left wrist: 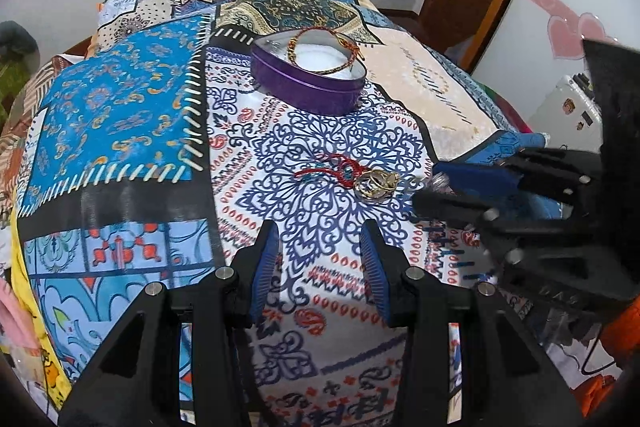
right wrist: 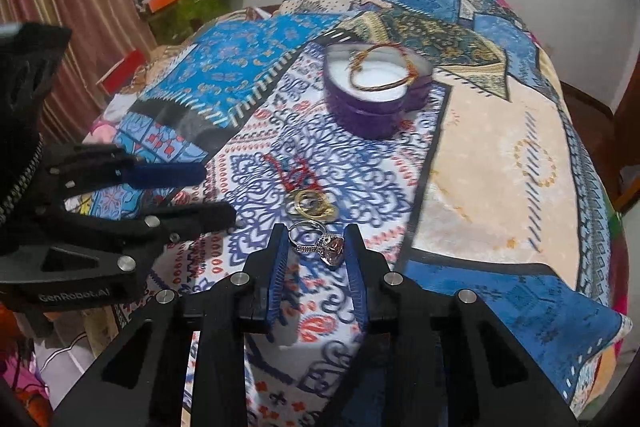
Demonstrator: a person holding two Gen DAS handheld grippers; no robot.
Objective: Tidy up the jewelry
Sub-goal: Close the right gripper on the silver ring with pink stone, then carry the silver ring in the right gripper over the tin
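A: What's taking up the most room here?

B: The patchwork bedspread point(left wrist: 120, 115) is covering the whole bed, and everything is sitting on it. Toward the far side, the purple heart-shaped tin point(right wrist: 372, 115) is standing open, showing its white lining.

A: Is anything sitting in it?

B: A braided bracelet point(left wrist: 320, 51) is lying across its rim and lining, so I'm judging that one piece is already put away.

A: And the tools?

B: The left gripper point(left wrist: 320, 247) is hovering with its jaws apart and nothing between them, pointing toward the loose pieces. The right gripper point(right wrist: 316, 251) is holding its jaws close around a silver ring point(right wrist: 320, 241) with a large pinkish stone; the pads are looking pressed against it, so I'm reading it as clamped.

A: What's waiting?

B: A red woven bracelet point(left wrist: 332, 171) is lying flat on the blue-patterned patch, well apart from the tin, and a small cluster of gold rings point(left wrist: 376, 183) is touching its end, just beyond the gripped ring.

A: So, progress?

B: Roughly early-middle, I'm guessing: one piece stored, one in hand, the bracelet and gold rings remaining.
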